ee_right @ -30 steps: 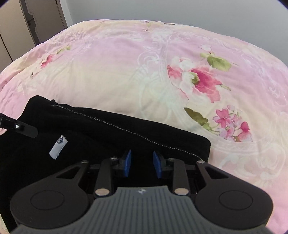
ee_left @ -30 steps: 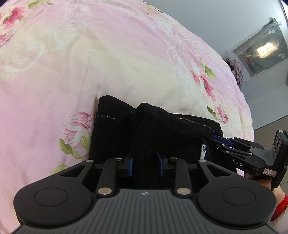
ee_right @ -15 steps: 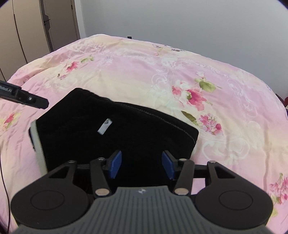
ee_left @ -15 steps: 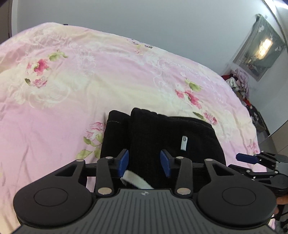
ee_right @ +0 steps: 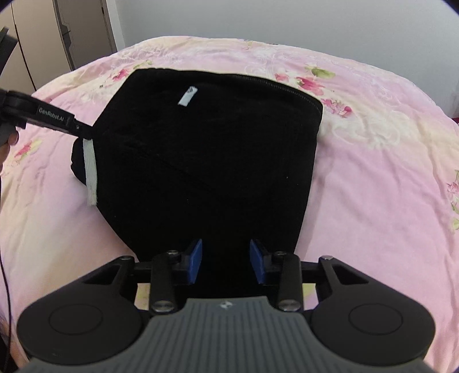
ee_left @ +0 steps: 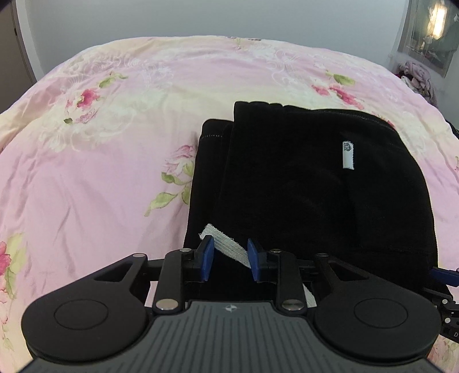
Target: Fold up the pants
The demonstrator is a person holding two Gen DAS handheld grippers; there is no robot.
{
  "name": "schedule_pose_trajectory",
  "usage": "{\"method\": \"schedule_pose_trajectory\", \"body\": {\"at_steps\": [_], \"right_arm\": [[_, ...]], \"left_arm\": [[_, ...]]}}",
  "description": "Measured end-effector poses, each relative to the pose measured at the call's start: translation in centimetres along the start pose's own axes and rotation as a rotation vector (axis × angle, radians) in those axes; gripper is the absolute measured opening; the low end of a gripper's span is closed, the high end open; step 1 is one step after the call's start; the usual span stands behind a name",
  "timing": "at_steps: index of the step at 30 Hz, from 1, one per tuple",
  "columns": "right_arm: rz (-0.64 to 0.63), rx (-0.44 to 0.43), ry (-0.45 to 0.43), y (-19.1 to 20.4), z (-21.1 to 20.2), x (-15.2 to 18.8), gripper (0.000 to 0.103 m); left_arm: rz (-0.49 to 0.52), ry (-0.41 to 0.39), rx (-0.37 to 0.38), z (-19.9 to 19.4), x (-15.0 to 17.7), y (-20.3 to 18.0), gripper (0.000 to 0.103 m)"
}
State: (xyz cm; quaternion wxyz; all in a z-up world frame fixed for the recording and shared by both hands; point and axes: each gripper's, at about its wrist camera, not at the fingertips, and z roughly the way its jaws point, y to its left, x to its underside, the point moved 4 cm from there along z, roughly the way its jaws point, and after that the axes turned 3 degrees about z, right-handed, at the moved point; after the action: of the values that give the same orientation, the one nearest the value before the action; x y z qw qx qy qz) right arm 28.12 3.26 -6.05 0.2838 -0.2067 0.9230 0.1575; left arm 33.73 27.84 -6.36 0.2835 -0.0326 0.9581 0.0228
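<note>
Both tongs, left [ee_left: 230,259] and right [ee_right: 225,260], gape empty; soft, limp pants [ee_right: 218,160] want gripping at lower-frame edge.

This is a bedroom in a home. A big soft bed cover [ee_left: 100,160], pink and cream with red flowers and green leaves, fills most of both views. Plain white walls [ee_right: 258,20] stand behind it. Tall beige closet doors [ee_right: 43,43] are at one side. A heap of purple clothes [ee_left: 418,77] lies below a hanging curtain with light shining through it [ee_left: 430,31].
</note>
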Motion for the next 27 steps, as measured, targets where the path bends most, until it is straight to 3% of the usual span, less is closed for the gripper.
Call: {"method": "schedule_pose_trajectory", "body": {"at_steps": [6,14,16,18,19,24,27], "right_arm": [[0.054,-0.008,-0.04,-0.6,2.0,1.4,0.034],[0.038,-0.014,0.028,-0.5,0.8,-0.7,0.035],[0.046,-0.02,0.035,-0.5,-0.2,-1.3,0.042],[0.065,-0.018,0.016,-1.0,-1.3,-2.4,0.052],[0.072,-0.018,0.003,-1.3,-1.8,-3.0,0.059],[0.174,-0.03,-0.021,-3.8,-2.7,-6.4,0.071],[0.237,-0.036,-0.028,-5.3,-2.2,-8.1,0.077]], "left_arm": [[-0.038,-0.011,0.003,1.9,0.9,0.2,0.033],[0.03,-0.059,-0.067,-0.6,0.4,-1.1,0.036],[0.039,-0.085,-0.084,-1.6,0.3,-1.0,0.048],[0.026,-0.102,-0.101,-2.7,0.1,-0.5,0.076],[0.024,-0.106,-0.093,-3.1,0.0,-0.2,0.081],[0.013,-0.097,-0.074,-4.3,-1.0,1.4,0.091],[-0.022,-0.092,-0.018,-4.3,-1.9,2.3,0.092]]}}
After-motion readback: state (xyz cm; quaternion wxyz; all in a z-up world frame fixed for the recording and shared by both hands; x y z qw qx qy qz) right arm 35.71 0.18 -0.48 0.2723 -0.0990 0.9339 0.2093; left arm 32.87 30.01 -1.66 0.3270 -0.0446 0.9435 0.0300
